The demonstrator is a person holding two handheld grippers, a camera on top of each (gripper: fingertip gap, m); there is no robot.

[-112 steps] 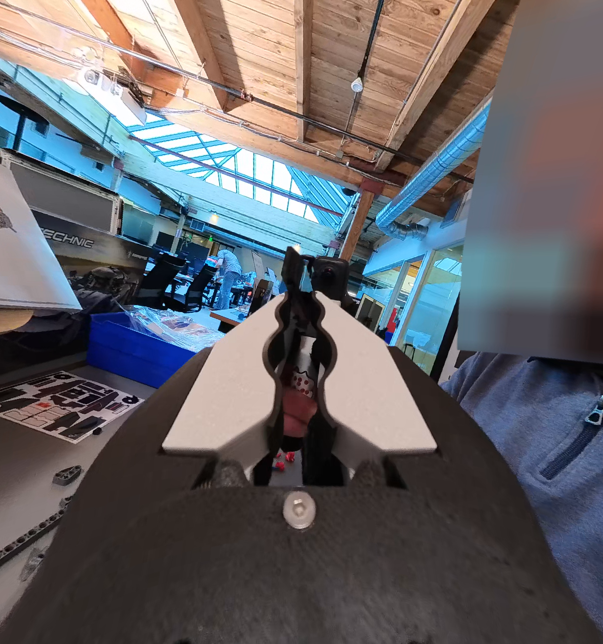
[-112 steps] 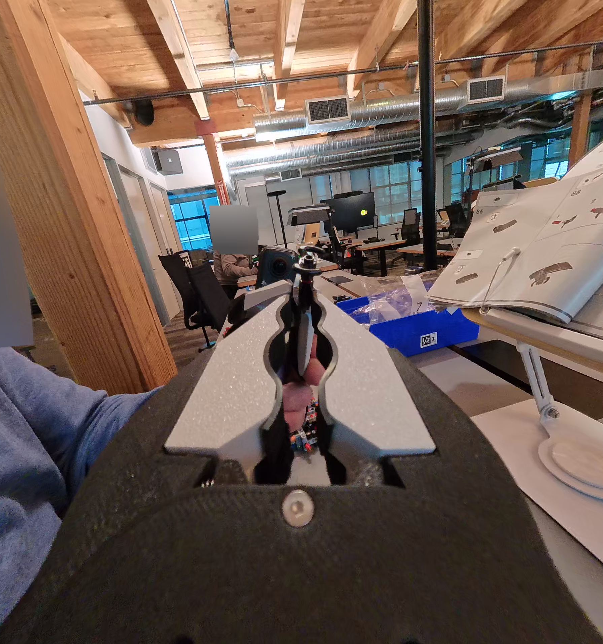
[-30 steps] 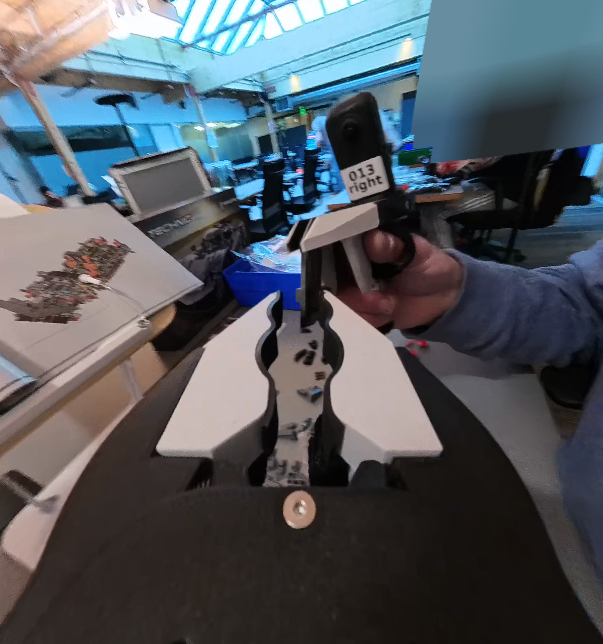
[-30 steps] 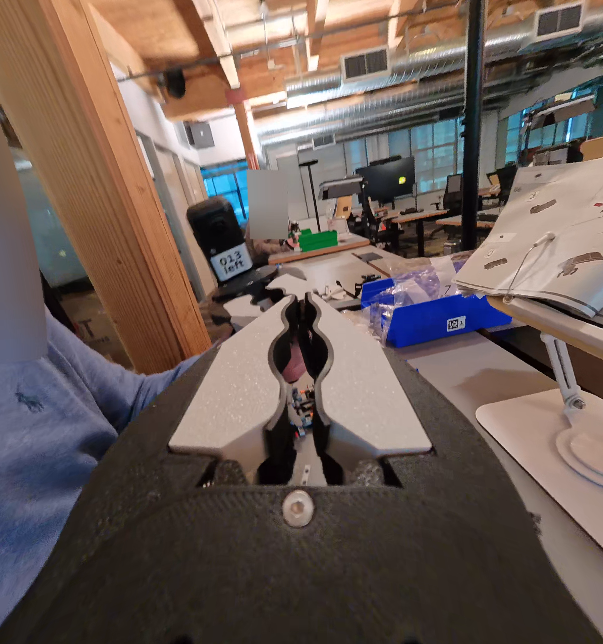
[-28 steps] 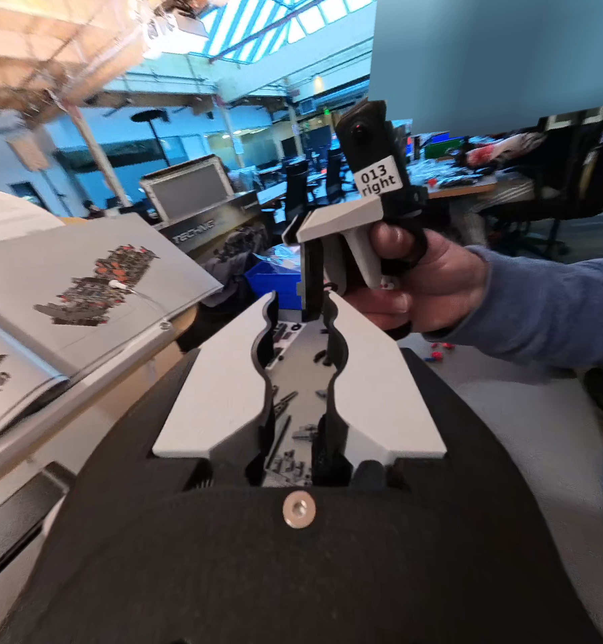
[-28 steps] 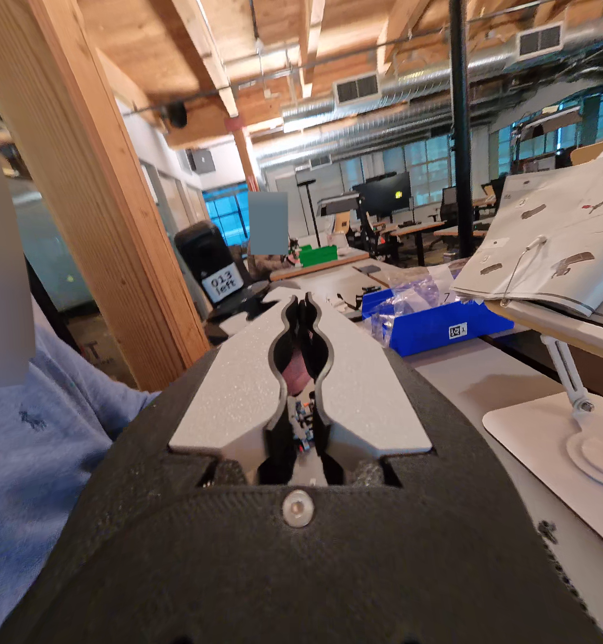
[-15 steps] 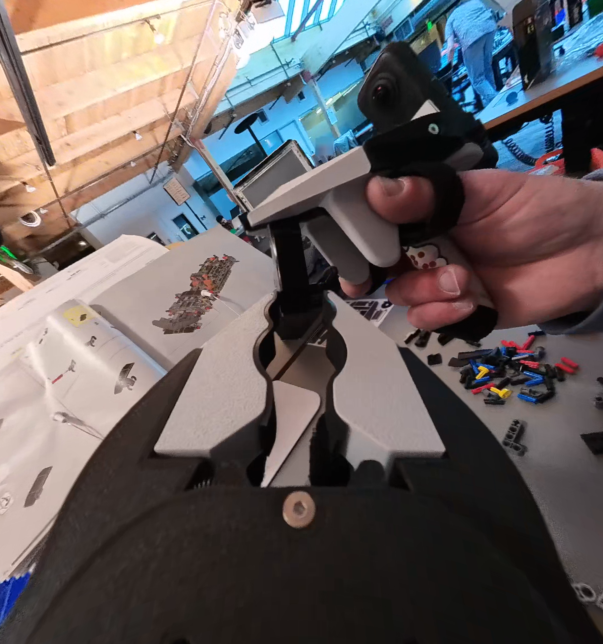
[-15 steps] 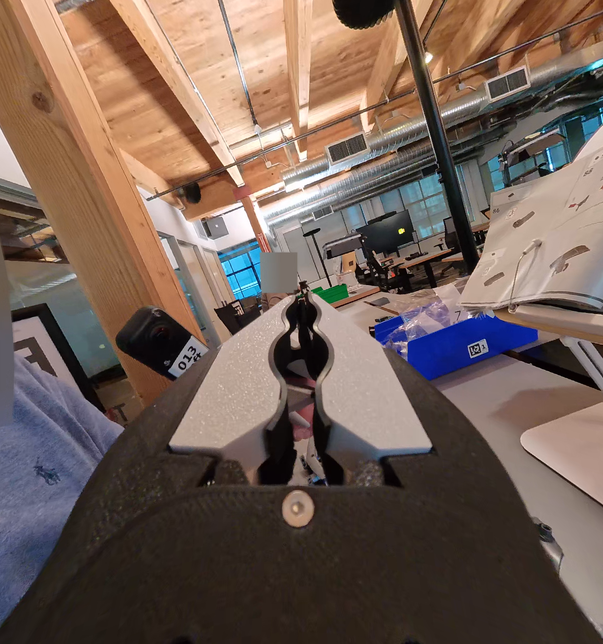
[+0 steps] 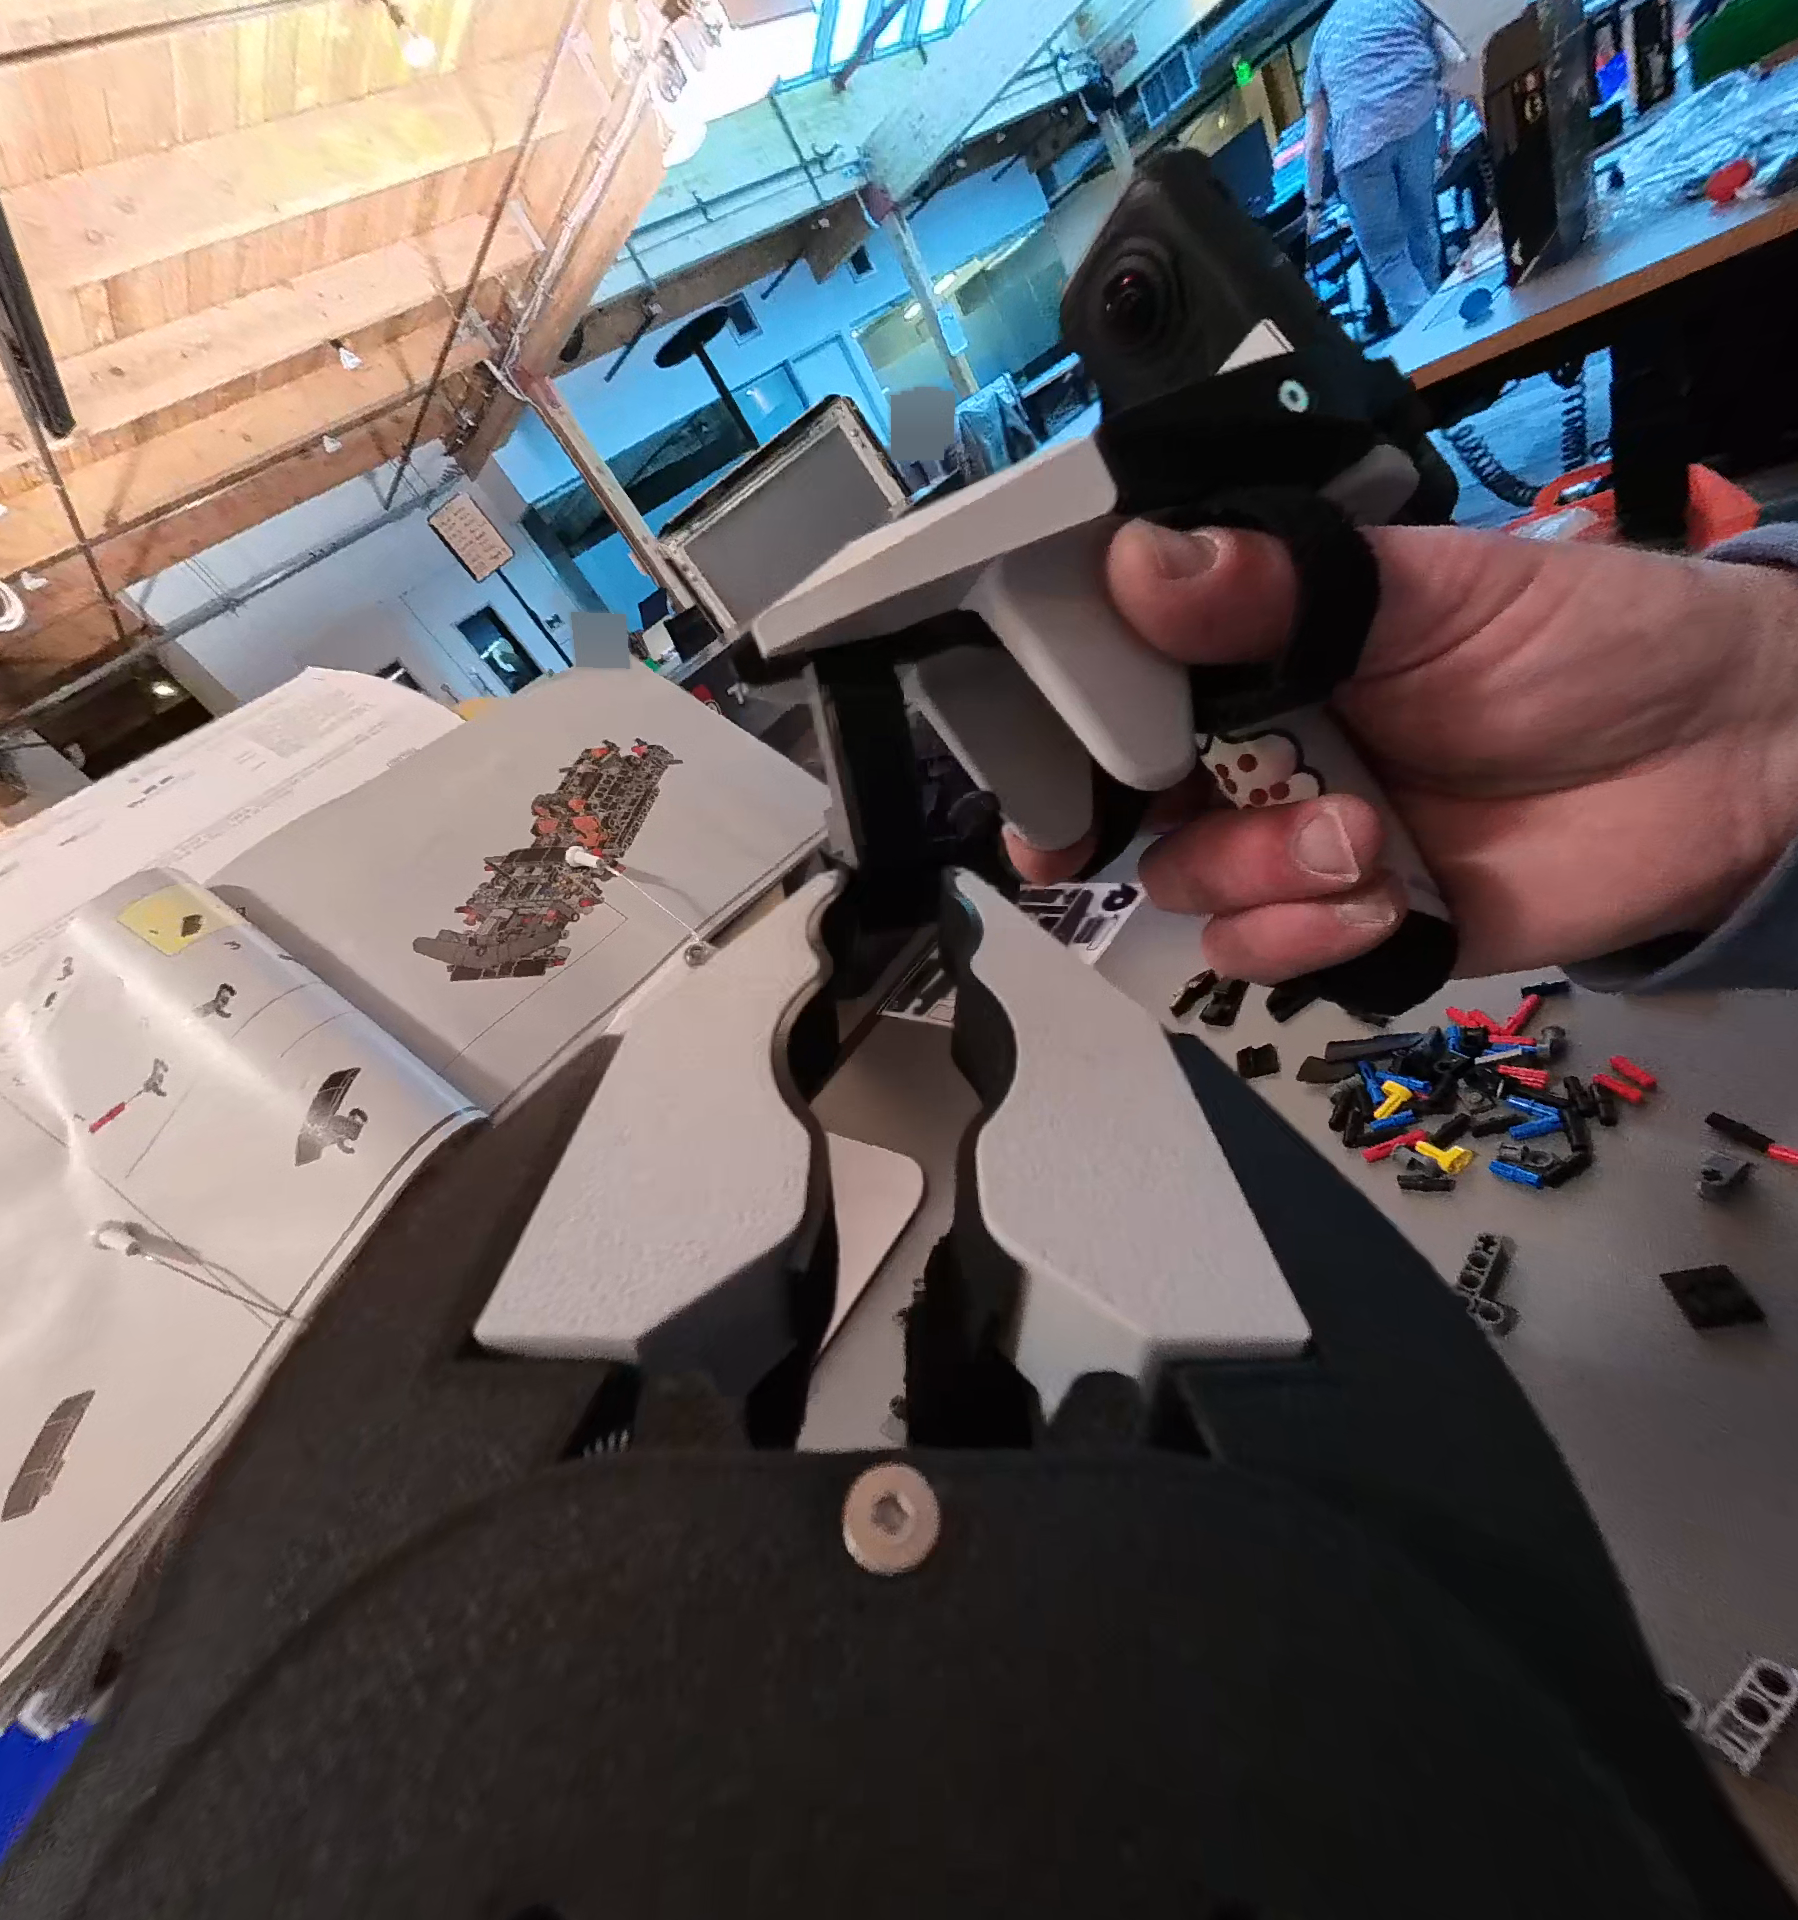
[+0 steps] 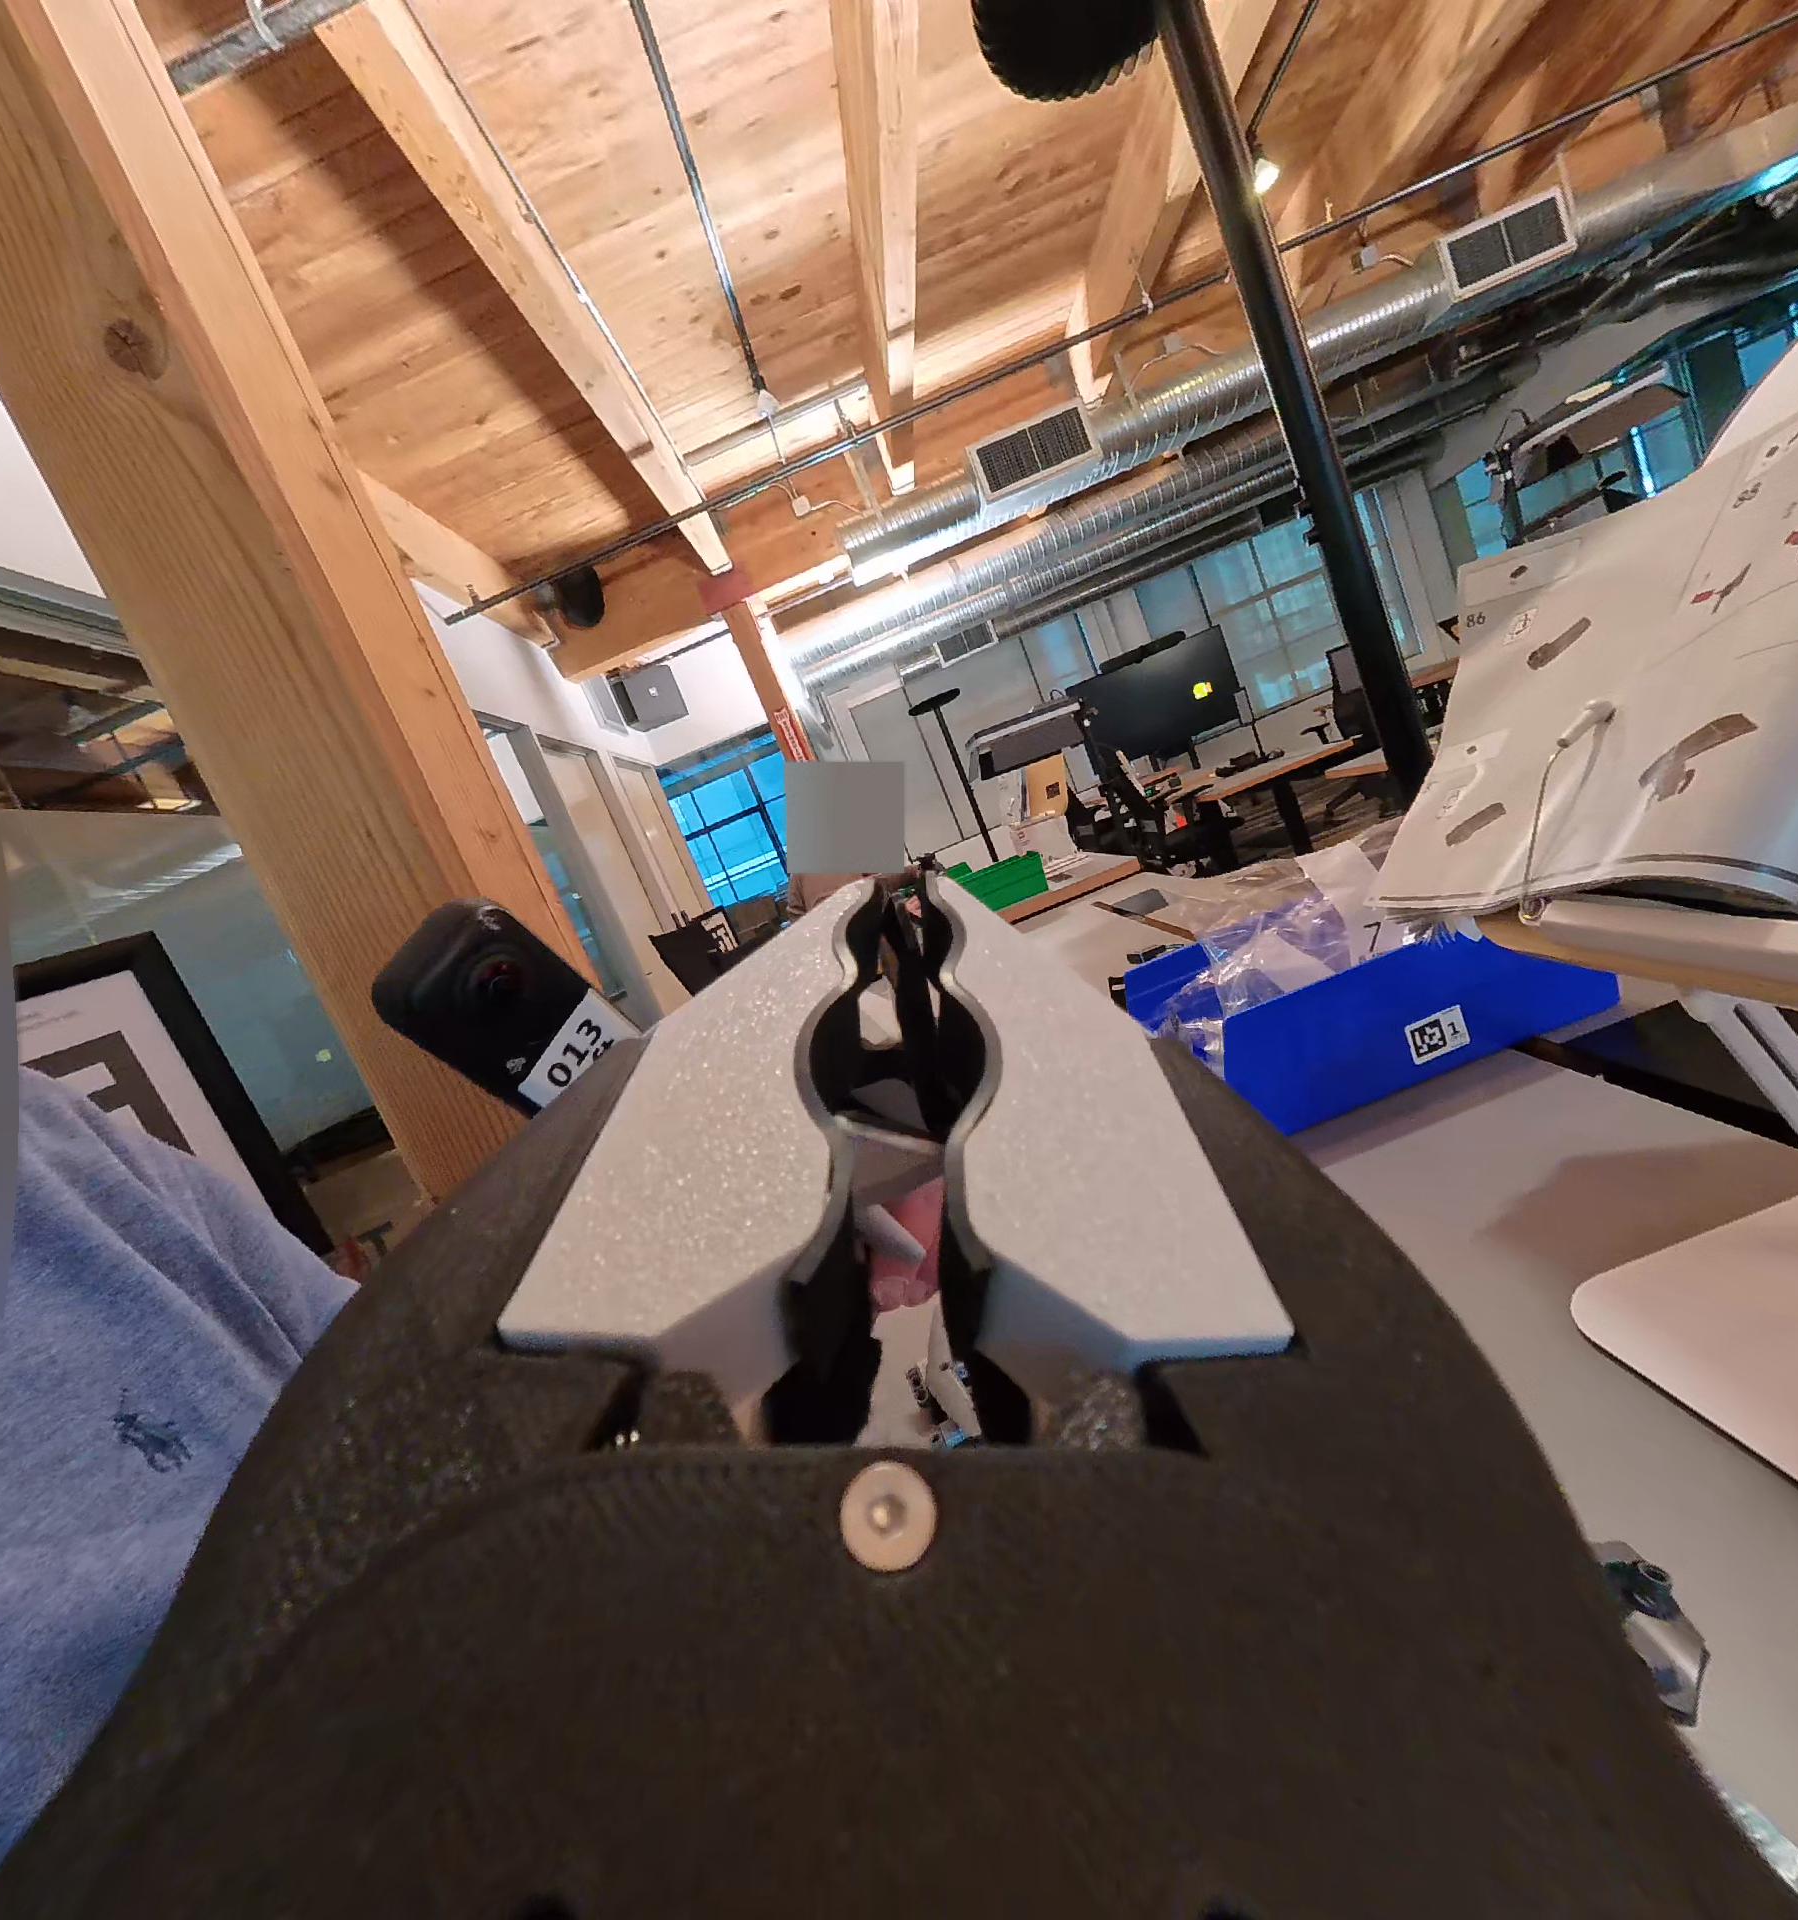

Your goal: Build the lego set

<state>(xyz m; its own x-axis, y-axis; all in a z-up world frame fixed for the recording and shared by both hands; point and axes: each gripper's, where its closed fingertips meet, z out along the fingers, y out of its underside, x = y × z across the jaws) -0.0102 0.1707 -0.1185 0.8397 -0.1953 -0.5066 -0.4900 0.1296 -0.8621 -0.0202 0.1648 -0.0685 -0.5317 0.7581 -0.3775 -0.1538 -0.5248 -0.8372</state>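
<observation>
My left gripper (image 9: 897,896) points at the right gripper (image 9: 853,727), which a hand (image 9: 1497,748) holds just above and beyond it. The left jaws stand a little apart, shut on a small black Lego piece (image 9: 890,935) that merges with the right gripper's black fingers. My right gripper (image 10: 900,899) is shut on a thin black Lego piece (image 10: 910,997), and a small end of that piece shows past the tips. Both grippers meet tip to tip above the grey table (image 9: 1497,1455). In the right wrist view only the left gripper's camera (image 10: 479,987) shows clearly.
An open instruction booklet (image 9: 355,987) lies on a stand at the left; it also shows in the right wrist view (image 10: 1653,748). A heap of small coloured pieces (image 9: 1466,1101) and a sticker sheet (image 9: 1082,914) lie on the table. A blue bin (image 10: 1373,1018) stands behind. Grey beams (image 9: 1768,1704) lie near. My right fingertips sit around 5 cm from my left ones.
The left gripper has tipped down and turned towards the booklet and table. The right gripper has come closer until the tips meet. Both stay shut on their pieces.
</observation>
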